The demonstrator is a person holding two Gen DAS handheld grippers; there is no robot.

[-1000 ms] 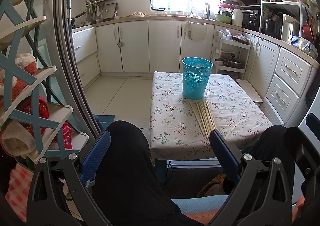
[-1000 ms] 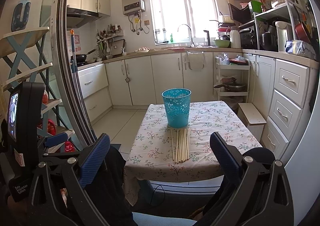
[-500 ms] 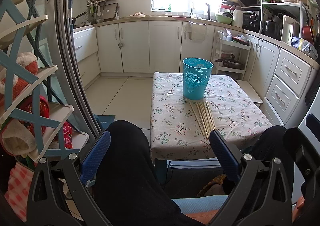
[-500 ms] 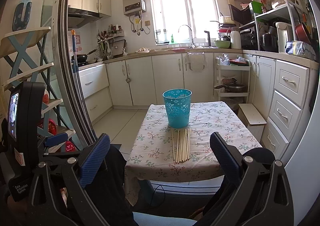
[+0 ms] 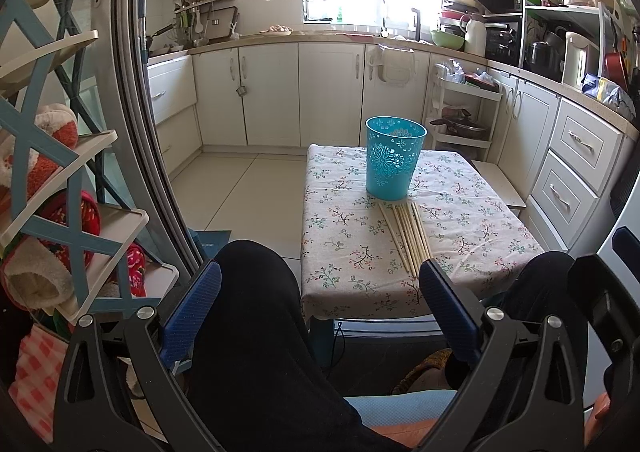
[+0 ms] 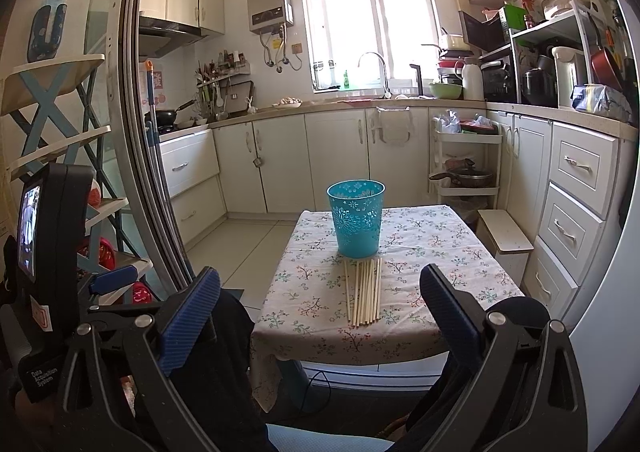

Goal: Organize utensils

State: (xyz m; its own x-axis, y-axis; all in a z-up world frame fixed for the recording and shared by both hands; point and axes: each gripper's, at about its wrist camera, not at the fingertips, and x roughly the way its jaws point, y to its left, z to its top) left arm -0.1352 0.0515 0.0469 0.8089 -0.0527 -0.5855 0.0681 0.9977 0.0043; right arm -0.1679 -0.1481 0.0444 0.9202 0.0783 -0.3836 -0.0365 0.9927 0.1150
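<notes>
Several pale wooden chopsticks (image 5: 406,236) lie side by side on a small table with a floral cloth (image 5: 472,212); they also show in the right wrist view (image 6: 363,290). A teal perforated cup (image 5: 394,162) stands upright just behind them, also seen in the right wrist view (image 6: 357,222). My left gripper (image 5: 318,290) is open and empty, held low over a black-clad knee, short of the table. My right gripper (image 6: 318,294) is open and empty, also short of the table's near edge (image 6: 352,352).
A sliding door frame (image 6: 140,156) and a blue-and-white shelf rack (image 5: 60,180) stand at the left. White kitchen cabinets (image 6: 576,212) line the back and right. A white trolley (image 6: 466,168) and a small stool (image 6: 506,240) stand right of the table. My left gripper's body (image 6: 48,264) shows at left.
Both views shift only slightly; the table and cup sit marginally closer. The chopsticks and cup have not moved, and both grippers stay open.
</notes>
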